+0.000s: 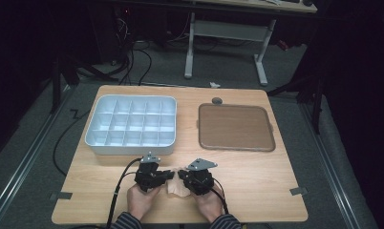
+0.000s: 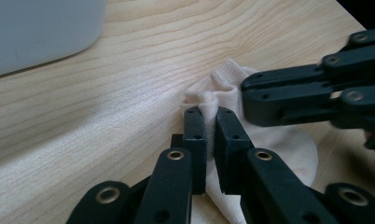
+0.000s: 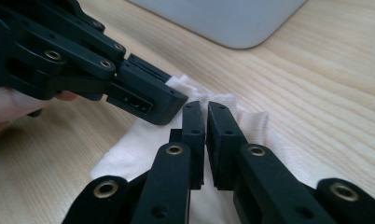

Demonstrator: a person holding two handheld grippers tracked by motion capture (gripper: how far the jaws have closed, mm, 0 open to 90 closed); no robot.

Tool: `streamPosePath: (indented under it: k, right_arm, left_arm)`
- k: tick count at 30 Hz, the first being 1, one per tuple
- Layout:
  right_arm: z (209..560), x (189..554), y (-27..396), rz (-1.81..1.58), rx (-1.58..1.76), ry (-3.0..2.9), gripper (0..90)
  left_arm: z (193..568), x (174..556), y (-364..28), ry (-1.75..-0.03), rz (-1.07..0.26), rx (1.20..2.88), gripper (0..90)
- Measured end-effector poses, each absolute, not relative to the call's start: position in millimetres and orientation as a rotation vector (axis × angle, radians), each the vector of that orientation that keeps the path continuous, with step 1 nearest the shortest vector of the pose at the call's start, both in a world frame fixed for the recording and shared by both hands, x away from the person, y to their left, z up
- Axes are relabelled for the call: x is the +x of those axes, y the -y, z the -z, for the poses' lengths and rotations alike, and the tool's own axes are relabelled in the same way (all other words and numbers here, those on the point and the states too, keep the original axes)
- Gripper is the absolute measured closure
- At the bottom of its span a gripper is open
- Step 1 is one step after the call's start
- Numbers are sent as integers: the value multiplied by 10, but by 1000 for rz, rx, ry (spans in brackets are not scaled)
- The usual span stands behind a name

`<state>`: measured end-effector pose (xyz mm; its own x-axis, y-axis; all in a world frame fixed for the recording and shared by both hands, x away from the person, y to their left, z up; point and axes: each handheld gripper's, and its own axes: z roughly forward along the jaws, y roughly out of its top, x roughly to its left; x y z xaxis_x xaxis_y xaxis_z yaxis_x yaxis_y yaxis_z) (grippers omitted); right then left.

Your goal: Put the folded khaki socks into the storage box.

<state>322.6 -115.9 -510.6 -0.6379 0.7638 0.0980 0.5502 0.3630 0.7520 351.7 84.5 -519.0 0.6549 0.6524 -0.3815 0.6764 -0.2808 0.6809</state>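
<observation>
Sock [image 1: 174, 188], pale cream, lies flat on wood table [image 1: 257, 181] near front edge, right between the two grippers. L→R in high view: white divider tray [image 1: 131, 125] at back left w/ grid of compartments, brown flat tray [image 1: 236, 127] at back right, small dark round object [image 1: 217, 100] just behind it, touching or not, can't tell. Tape bits near front corners of table.

Left gripper [image 2: 211, 120]: jaws clenched on sock, fold of cuff fabric pinched up between the pads, seen in left gripper view. Left hand [image 1: 142, 198] behind it, cable [image 1: 114, 200] trailing off front edge.

Right gripper [image 3: 205, 116]: jaws nearly together, thin ridge of ribbed cuff caught between them, so grasping sock too. Right hand [image 1: 210, 204] behind it.

Both grippers bite same end of sock, tips just beside each other, pointing inward. Rest of sock spreads flat on table under the jaws. Corner of white tray visible beyond in both gripper views, apart from sock
</observation>
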Motion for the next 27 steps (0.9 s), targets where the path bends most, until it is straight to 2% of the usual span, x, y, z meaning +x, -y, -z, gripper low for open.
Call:
streamPosePath:
  k: [6,27]
  right_arm:
    - [5209,3251,1146,-1090,1202,-2365,877]
    - [5236,3317,1128,-1063,1183,-2367,897]
  left_arm:
    - [5198,3522,-872,-1039,46,1984,845]
    - [5076,3479,-879,-991,3,1983,845]
